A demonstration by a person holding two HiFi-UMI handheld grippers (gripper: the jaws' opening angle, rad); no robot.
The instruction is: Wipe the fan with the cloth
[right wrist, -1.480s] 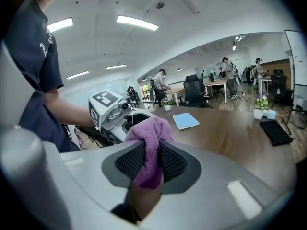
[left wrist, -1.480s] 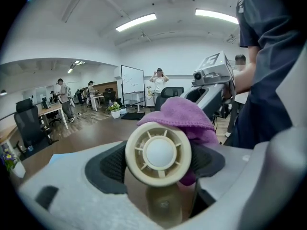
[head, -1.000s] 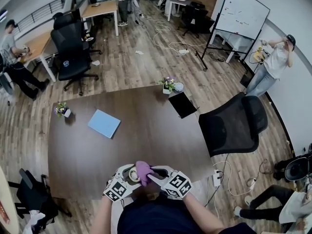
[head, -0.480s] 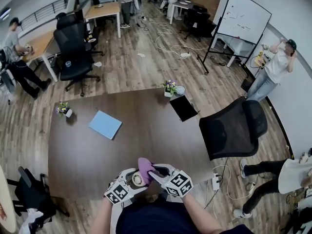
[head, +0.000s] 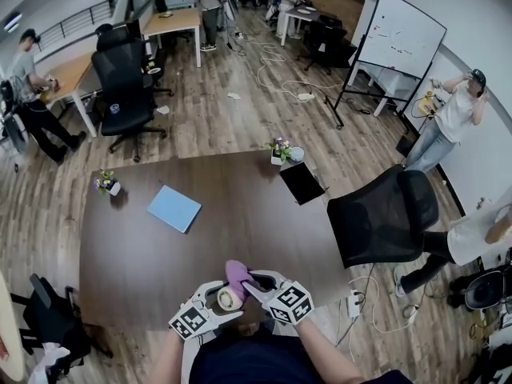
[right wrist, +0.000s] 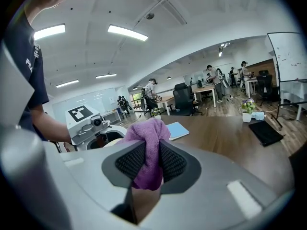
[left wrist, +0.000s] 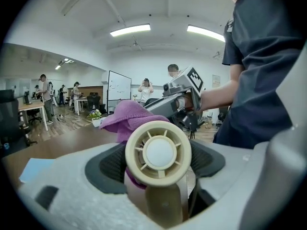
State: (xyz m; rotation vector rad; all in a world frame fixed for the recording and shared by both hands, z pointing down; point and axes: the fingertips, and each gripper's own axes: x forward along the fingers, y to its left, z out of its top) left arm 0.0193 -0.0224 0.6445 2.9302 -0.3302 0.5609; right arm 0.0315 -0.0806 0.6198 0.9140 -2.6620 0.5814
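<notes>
A small cream hand fan with a round slatted head stands between the pads of my left gripper, which is shut on it. My right gripper is shut on a purple cloth, which is bunched between its pads. The cloth lies against the far side of the fan's head. In the head view both grippers meet over the near edge of the table, the left gripper holding the fan and the right gripper pressing the cloth onto it.
On the dark wooden table lie a blue notebook at the left and a black tablet at the far right. Small flower pots stand at its far corners. A black office chair stands at its right side.
The left gripper with the fan has risen and turned slightly; the cloth stays on the fan's head. The right gripper has hardly moved. A person at the right has moved across the floor.
</notes>
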